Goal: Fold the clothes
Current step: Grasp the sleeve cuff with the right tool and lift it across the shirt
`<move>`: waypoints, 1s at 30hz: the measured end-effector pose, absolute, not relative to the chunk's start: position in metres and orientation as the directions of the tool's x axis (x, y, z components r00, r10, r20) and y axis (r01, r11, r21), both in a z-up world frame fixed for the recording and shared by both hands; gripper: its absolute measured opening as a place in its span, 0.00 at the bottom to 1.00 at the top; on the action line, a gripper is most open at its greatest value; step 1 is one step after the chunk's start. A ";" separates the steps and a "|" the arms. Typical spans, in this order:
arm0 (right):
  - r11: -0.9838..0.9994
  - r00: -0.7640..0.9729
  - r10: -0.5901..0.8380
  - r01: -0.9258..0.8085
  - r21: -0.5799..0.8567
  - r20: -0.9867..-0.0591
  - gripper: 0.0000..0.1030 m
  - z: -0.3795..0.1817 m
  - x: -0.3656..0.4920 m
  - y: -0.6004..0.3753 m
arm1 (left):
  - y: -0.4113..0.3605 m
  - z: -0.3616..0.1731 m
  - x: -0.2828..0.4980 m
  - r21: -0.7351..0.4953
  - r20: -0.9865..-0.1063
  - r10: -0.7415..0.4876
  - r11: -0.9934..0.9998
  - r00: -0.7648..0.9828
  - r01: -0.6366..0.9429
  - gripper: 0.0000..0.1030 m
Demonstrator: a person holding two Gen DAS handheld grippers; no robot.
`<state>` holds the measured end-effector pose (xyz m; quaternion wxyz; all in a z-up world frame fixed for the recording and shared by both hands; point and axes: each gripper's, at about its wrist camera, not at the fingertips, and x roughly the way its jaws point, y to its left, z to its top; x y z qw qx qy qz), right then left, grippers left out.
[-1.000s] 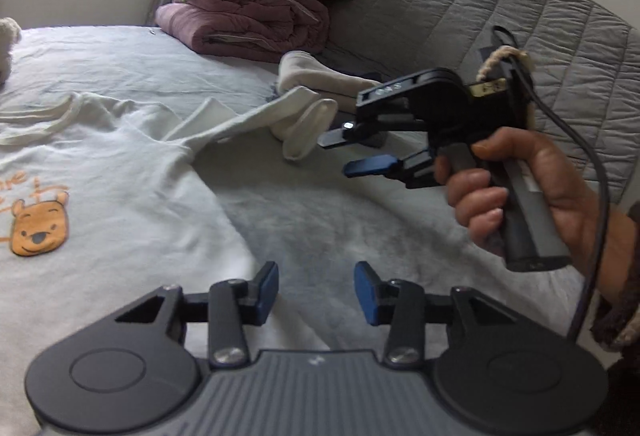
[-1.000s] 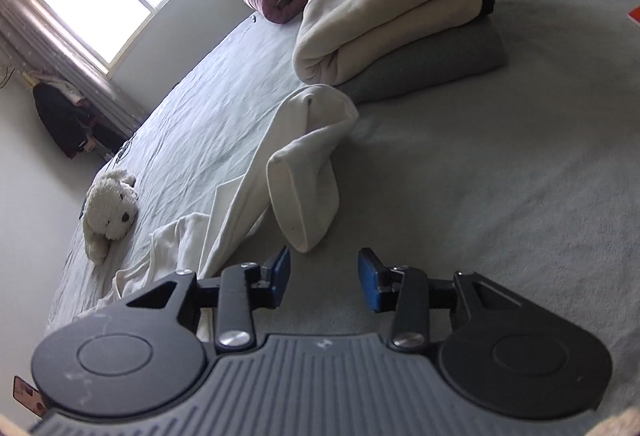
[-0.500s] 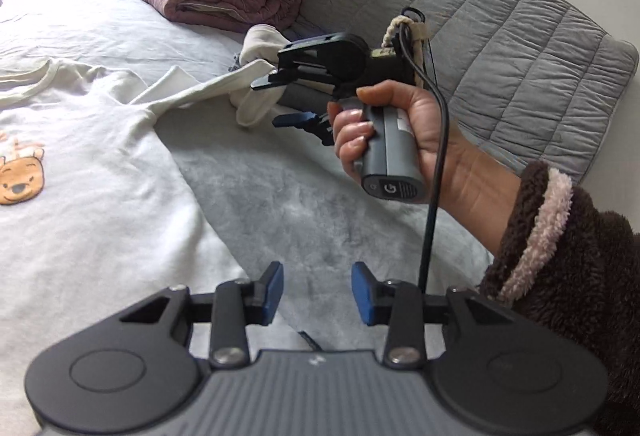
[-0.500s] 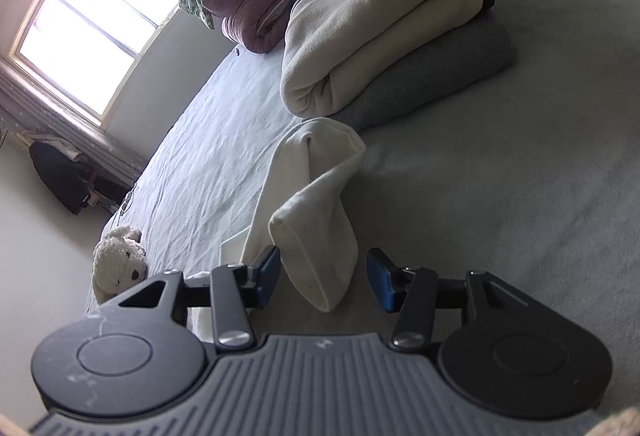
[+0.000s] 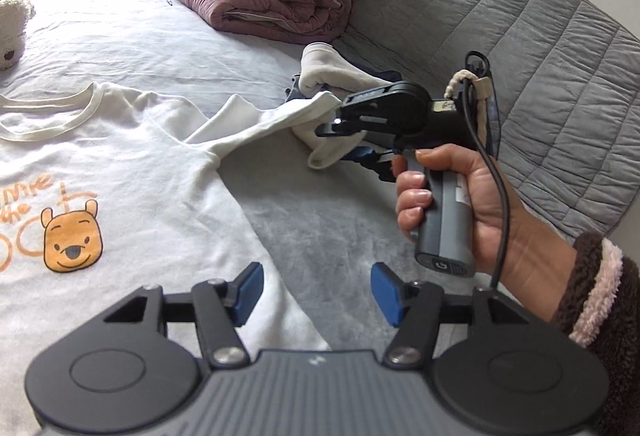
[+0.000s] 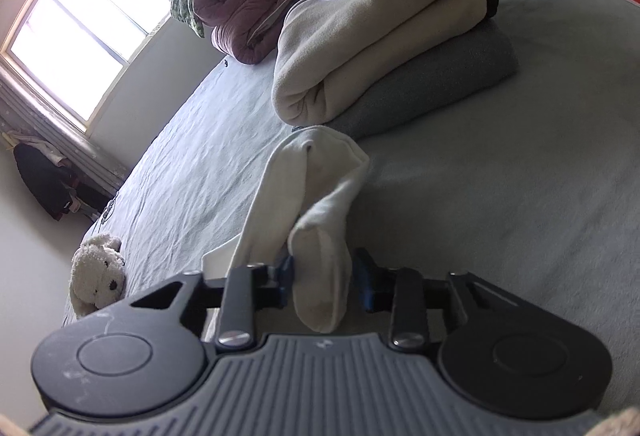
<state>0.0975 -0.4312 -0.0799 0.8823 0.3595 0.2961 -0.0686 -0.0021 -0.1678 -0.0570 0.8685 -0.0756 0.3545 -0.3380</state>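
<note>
A white sweatshirt (image 5: 140,175) with an orange bear print lies spread on the grey bed (image 5: 340,236). Its right sleeve (image 5: 256,127) stretches toward the folded pile, cuff end doubled back. In the right wrist view the cuff (image 6: 320,248) sits between the blue pads of my right gripper (image 6: 324,282), whose jaws are closing and press on both its sides. The left wrist view shows a hand holding that gripper (image 5: 340,145) at the cuff. My left gripper (image 5: 317,288) hovers over the shirt's side edge, jaws opening, nothing between them.
A folded pile (image 6: 380,47), cream fleece on grey, lies just beyond the cuff. A maroon duvet (image 5: 272,3) with green cloth on top sits by the quilted headboard (image 5: 520,55). A white stuffed toy (image 6: 98,276) lies far left. A window (image 6: 80,31) stands behind.
The right gripper moved forward over the sleeve cuff and its jaws narrowed onto it. The left gripper's jaws spread wider and it lifted a little.
</note>
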 end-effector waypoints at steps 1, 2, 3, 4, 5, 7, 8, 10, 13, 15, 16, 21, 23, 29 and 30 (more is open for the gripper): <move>0.740 0.817 0.083 0.333 0.585 -0.570 0.19 -0.079 0.097 -0.433 | -0.169 -0.058 0.002 -0.361 -0.568 -0.634 0.765 0.525 0.533 0.62; 0.747 0.819 0.074 0.332 0.576 -0.568 0.17 -0.078 0.096 -0.434 | -0.171 -0.058 0.007 -0.346 -0.571 -0.625 0.771 0.532 0.535 0.62; 0.761 0.822 0.055 0.333 0.557 -0.566 0.15 -0.076 0.095 -0.436 | -0.174 -0.057 0.012 -0.328 -0.573 -0.615 0.778 0.541 0.536 0.62; 0.771 0.826 0.037 0.334 0.542 -0.562 0.14 -0.073 0.093 -0.438 | -0.176 -0.057 0.018 -0.309 -0.575 -0.604 0.785 0.551 0.537 0.63; 0.781 0.830 0.020 0.335 0.528 -0.557 0.13 -0.071 0.092 -0.441 | -0.179 -0.056 0.023 -0.291 -0.577 -0.593 0.791 0.561 0.538 0.63; 0.794 0.838 -0.016 0.342 0.502 -0.546 0.13 -0.067 0.087 -0.446 | -0.183 -0.054 0.034 -0.252 -0.580 -0.571 0.804 0.581 0.539 0.63; 0.797 0.841 -0.036 0.351 0.492 -0.541 0.12 -0.065 0.085 -0.451 | -0.186 -0.054 0.039 -0.238 -0.580 -0.561 0.811 0.591 0.535 0.63; 0.796 0.845 -0.075 0.370 0.478 -0.529 0.12 -0.061 0.079 -0.460 | -0.191 -0.053 0.051 -0.214 -0.577 -0.539 0.825 0.613 0.523 0.63; 0.768 0.855 -0.122 0.403 0.498 -0.505 0.12 -0.055 0.068 -0.478 | -0.197 -0.054 0.067 -0.183 -0.564 -0.507 0.847 0.652 0.500 0.63; 0.761 0.859 -0.153 0.418 0.497 -0.489 0.12 -0.050 0.064 -0.489 | -0.201 -0.056 0.075 -0.165 -0.566 -0.486 0.858 0.666 0.486 0.63; 0.766 0.860 -0.171 0.423 0.483 -0.481 0.12 -0.047 0.065 -0.493 | -0.203 -0.058 0.079 -0.156 -0.567 -0.476 0.864 0.672 0.479 0.63; 0.850 0.875 -0.205 0.381 0.363 -0.438 0.12 -0.036 0.068 -0.511 | -0.217 -0.061 0.094 -0.151 -0.562 -0.467 0.870 0.683 0.470 0.63; 0.889 0.885 -0.206 0.348 0.297 -0.419 0.12 -0.038 0.069 -0.518 | -0.225 -0.062 0.096 -0.124 -0.556 -0.464 0.867 0.689 0.483 0.63; 0.960 0.906 -0.184 0.250 0.130 -0.381 0.12 -0.054 0.060 -0.537 | -0.245 -0.058 0.104 -0.065 -0.528 -0.491 0.837 0.693 0.543 0.63; 0.970 0.909 -0.176 0.226 0.092 -0.378 0.12 -0.057 0.057 -0.537 | -0.247 -0.058 0.104 -0.059 -0.524 -0.497 0.831 0.692 0.553 0.63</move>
